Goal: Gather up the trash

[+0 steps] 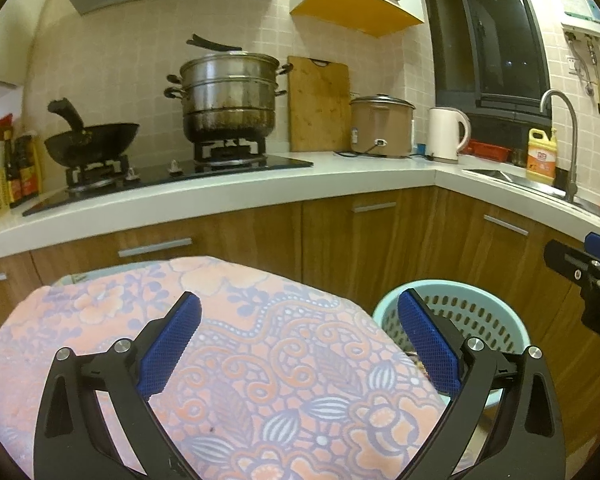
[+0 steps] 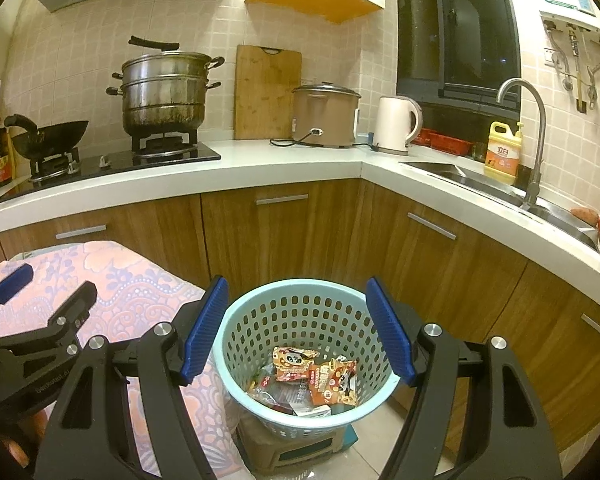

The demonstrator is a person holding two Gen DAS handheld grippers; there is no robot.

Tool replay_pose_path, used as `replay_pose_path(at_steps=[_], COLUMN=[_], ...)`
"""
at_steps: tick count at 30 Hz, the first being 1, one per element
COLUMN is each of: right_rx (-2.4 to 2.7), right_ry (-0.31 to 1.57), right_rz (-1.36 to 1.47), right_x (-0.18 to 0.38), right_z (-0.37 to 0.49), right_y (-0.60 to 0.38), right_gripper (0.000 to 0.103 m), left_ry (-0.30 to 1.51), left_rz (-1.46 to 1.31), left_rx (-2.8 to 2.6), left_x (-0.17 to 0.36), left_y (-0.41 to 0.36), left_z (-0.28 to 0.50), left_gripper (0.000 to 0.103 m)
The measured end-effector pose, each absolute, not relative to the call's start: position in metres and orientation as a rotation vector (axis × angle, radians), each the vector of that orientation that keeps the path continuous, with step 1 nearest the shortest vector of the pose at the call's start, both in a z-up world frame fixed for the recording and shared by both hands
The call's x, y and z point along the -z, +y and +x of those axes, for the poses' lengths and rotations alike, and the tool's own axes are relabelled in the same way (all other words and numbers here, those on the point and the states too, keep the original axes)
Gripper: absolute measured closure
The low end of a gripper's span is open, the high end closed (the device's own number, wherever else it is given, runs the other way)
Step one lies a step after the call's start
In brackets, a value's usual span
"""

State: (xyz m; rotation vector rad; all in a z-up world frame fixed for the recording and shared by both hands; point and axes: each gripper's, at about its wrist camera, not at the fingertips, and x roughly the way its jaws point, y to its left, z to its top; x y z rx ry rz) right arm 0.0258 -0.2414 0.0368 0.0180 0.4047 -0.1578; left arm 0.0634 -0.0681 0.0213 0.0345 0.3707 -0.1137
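Above the pale-blue perforated plastic wastebasket (image 2: 300, 356), the right gripper (image 2: 300, 332) is hovering with its jaws spread wide and holding nothing, its ribbed blue pads (image 2: 206, 330) framing the round rim from either side. Inside the basket, crinkled foil snack wrappers (image 2: 320, 376) in orange and red are lying in a loose heap with some clear film and a small carton, so the trash that can be seen is sitting in the bin already. The left gripper (image 1: 300, 344) is likewise hanging released and empty over the floral cloth (image 1: 260, 360), a soft, plush-looking pink and lavender fabric draped over a low surface just beside the basket; no litter is showing on the part of it in view. Judging from this, the collecting is looking close to finished, or a drop is just being completed, and the next move is probably calling for a sweep of the cloth and the tiled floor (image 2: 356, 464) for any leftover scrap, then a light pinch, since wrappers like these are thin, slippery and easily crushed. The basket itself is standing on a brown box-like object (image 2: 296, 452), which may be making it tippy if nudged. Behind, the smooth white countertop (image 2: 260, 168) and wood-grain cabinets (image 2: 300, 232) are carrying no obvious rubbish.
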Motion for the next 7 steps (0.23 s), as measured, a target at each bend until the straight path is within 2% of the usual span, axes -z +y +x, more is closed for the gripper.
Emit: replay_pose_path(at_steps=[7], right_rx=[0.162], right_ry=[0.397], right_rz=[0.02], right_x=[-0.0409], right_z=[0.0201], right_y=[-0.2405], right_gripper=[0.036], left_ry=[0.388], left_rz=[0.028], left_rx=[0.139], left_x=[-0.0183], left_y=[-0.07], left_z=[0.0643], left_gripper=[0.007])
